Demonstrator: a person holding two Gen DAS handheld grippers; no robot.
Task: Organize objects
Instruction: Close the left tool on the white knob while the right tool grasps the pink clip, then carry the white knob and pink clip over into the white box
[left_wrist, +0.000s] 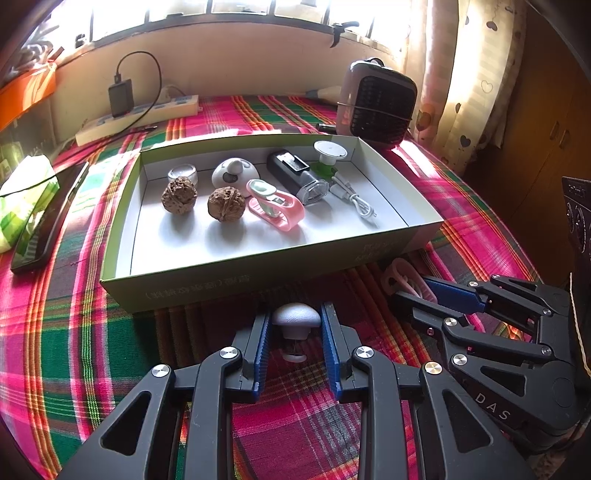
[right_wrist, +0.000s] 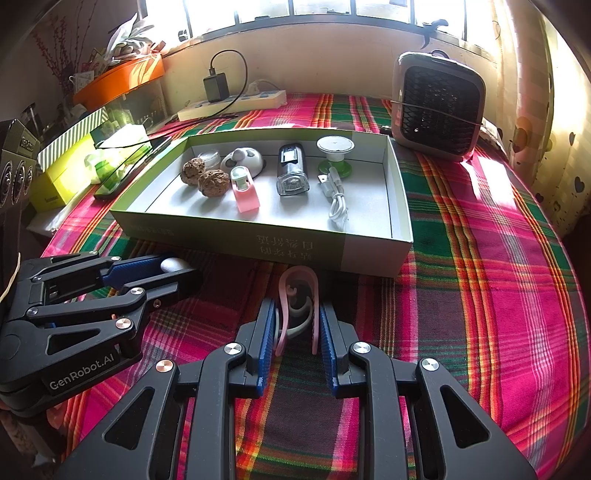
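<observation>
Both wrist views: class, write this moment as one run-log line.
left gripper: jaws shut on white knob | right gripper: jaws shut on pink clip | both in front of box, outside it

Before you: woven plaid cloth in pink, green and red (right_wrist: 480, 258), matt. Your shallow green cardboard box (left_wrist: 229, 273) has a smooth white paper lining. Two rough, wrinkled brown walnuts (left_wrist: 179, 195) lie by a glossy pink plastic clip (left_wrist: 277, 206). Your black matt plastic gripper (left_wrist: 296, 325) carries ribbed blue pads (left_wrist: 328, 343) and shiny metal rivets.
</observation>
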